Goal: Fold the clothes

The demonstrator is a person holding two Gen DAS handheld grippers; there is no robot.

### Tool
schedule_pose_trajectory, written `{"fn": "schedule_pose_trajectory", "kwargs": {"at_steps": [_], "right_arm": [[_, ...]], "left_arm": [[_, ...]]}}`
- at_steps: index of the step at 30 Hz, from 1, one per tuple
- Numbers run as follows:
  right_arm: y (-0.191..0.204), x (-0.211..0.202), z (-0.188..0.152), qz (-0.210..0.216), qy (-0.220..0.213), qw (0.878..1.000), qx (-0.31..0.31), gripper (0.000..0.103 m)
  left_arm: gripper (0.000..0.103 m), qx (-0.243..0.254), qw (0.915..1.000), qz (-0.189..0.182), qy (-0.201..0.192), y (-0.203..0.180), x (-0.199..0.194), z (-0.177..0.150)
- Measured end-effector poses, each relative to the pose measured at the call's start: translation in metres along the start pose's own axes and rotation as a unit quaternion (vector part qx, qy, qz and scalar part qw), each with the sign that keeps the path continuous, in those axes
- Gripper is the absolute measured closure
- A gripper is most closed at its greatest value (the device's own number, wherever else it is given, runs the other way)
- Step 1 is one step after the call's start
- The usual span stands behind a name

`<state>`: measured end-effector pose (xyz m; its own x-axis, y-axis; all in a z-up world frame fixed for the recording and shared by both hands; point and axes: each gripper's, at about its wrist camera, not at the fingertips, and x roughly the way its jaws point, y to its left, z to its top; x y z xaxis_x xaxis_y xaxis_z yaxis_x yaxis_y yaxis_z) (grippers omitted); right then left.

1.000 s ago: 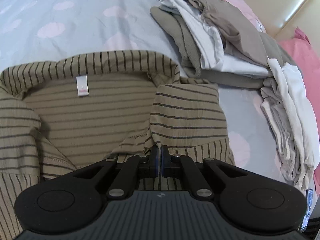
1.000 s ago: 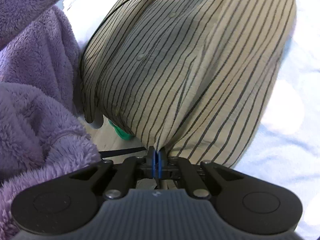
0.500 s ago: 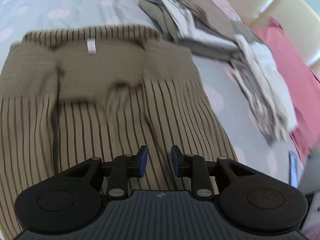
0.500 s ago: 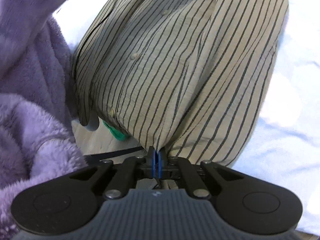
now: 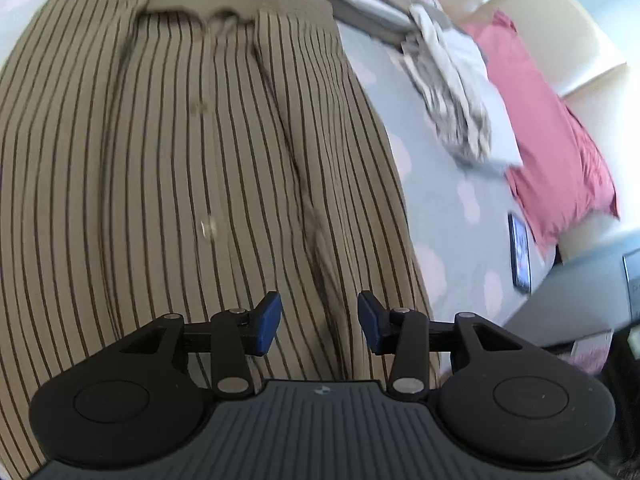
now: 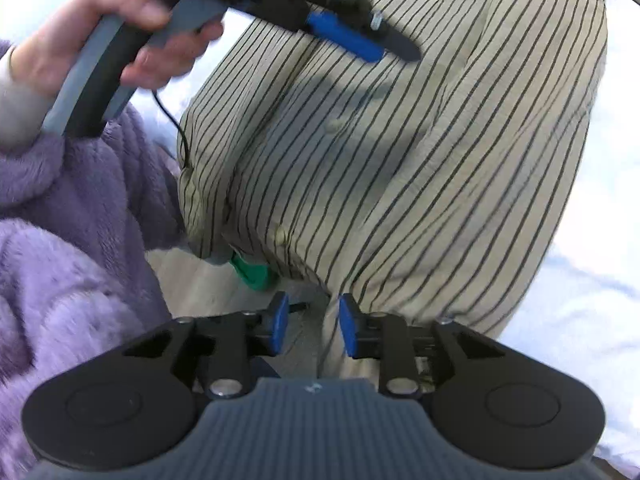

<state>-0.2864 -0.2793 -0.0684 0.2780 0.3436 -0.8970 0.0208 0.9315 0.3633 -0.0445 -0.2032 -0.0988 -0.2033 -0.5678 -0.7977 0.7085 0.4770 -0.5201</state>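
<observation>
Tan, dark-striped button-up shirt (image 5: 208, 168) lies spread flat on the pale grey bedspread w/ pink blotches (image 5: 448, 216), collar and white neck label at the far end, hem toward both cameras. Long axis runs collar-to-hem, i.e. straight away from both grippers.

Left gripper (image 5: 319, 322) hangs over the shirt's lower half, near its R edge, a lengthwise crease running toward the gap between its jaws. Jaws opening, abt half apart; blue pads clear of the cloth, nothing gripped. Right wrist view shows this same gripper from the side, held in a hand (image 6: 80, 36), over the shirt's mid-section.

Right gripper (image 6: 313, 326) sits at the shirt's hem corner by the bed edge. Jaws opening, a modest gap; a hanging fold of hem reaches down beside the R pad, but pads don't look pressed on it, so I read it as released.

Judgement: next move turns on the hem. Right gripper is nearer to it; left is further up toward the collar. A hem-to-collar fold would travel along the long axis.

Hard to tell:
- left view blurred, buttons and placket smeared
- shirt's L side and sleeves cut off by frame
- hem strip under both gripper bodies hidden
- whether the hem fold touches the right gripper's pad: unclear
- green object (image 6: 252, 274) under the shirt corner, below the bed edge: unidentifiable
- purple fleece sleeve (image 6: 60, 240) blocks the area beside the hem corner.
</observation>
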Motion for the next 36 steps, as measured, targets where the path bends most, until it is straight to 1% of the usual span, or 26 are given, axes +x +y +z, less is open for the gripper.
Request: {"fn": "schedule_pose_trajectory", "kwargs": {"at_steps": [2, 5, 8, 11, 14, 19, 20, 21, 22, 24, 25, 26, 28, 30, 33, 36], "right_arm": [[-0.003, -0.004, -0.005, -0.017, -0.007, 1.000, 0.003, 0.071], [-0.021, -0.020, -0.016, -0.072, -0.029, 0.997, 0.028, 0.071], [-0.046, -0.031, -0.030, -0.124, -0.043, 0.990, 0.058, 0.071], [-0.061, -0.030, -0.043, -0.135, -0.042, 0.987, 0.078, 0.071], [-0.070, -0.025, -0.050, -0.121, -0.028, 0.989, 0.081, 0.071], [-0.080, -0.003, -0.046, -0.124, -0.012, 0.987, 0.101, 0.072], [-0.083, 0.001, -0.043, -0.124, -0.007, 0.987, 0.104, 0.076], [-0.085, 0.006, -0.041, -0.123, -0.002, 0.987, 0.107, 0.095], [-0.087, 0.008, -0.039, -0.120, 0.001, 0.987, 0.112, 0.102], [-0.091, 0.011, -0.039, -0.110, 0.007, 0.986, 0.124, 0.102], [-0.093, 0.011, -0.040, -0.100, 0.012, 0.986, 0.135, 0.102], [-0.095, 0.012, -0.042, -0.088, 0.018, 0.985, 0.147, 0.102], [-0.098, 0.016, -0.050, -0.051, 0.038, 0.982, 0.180, 0.103], [-0.097, 0.024, -0.058, -0.027, 0.061, 0.979, 0.192, 0.103], [-0.091, 0.033, -0.064, -0.012, 0.087, 0.977, 0.194, 0.103], [-0.082, 0.038, -0.067, -0.009, 0.103, 0.976, 0.189, 0.103]], "left_arm": [[0.063, 0.011, 0.9999, -0.004, 0.013, -0.007, 0.003, -0.014], [0.063, 0.039, 0.9985, 0.000, 0.039, -0.020, 0.014, -0.030], [0.063, 0.062, 0.9953, -0.002, 0.074, -0.031, 0.024, -0.042], [0.063, 0.085, 0.9912, 0.003, 0.101, -0.041, 0.029, -0.054], [0.063, 0.097, 0.9881, 0.006, 0.119, -0.047, 0.036, -0.063], [0.063, 0.105, 0.9843, 0.006, 0.142, -0.053, 0.051, -0.073], [0.063, 0.110, 0.9833, 0.008, 0.145, -0.052, 0.053, -0.075], [0.069, 0.116, 0.9824, 0.008, 0.147, -0.052, 0.055, -0.077], [0.083, 0.123, 0.9813, 0.007, 0.149, -0.052, 0.056, -0.079], [0.096, 0.133, 0.9793, 0.008, 0.152, -0.052, 0.058, -0.081], [0.100, 0.136, 0.9789, 0.008, 0.152, -0.052, 0.058, -0.082], [0.101, 0.140, 0.9784, 0.008, 0.152, -0.052, 0.057, -0.083], [0.102, 0.148, 0.9770, 0.006, 0.153, -0.053, 0.054, -0.083], [0.102, 0.155, 0.9758, 0.011, 0.154, -0.054, 0.050, -0.084], [0.103, 0.163, 0.9739, 0.030, 0.155, -0.055, 0.046, -0.085], [0.103, 0.164, 0.9726, 0.053, 0.156, -0.055, 0.044, -0.087]]}}
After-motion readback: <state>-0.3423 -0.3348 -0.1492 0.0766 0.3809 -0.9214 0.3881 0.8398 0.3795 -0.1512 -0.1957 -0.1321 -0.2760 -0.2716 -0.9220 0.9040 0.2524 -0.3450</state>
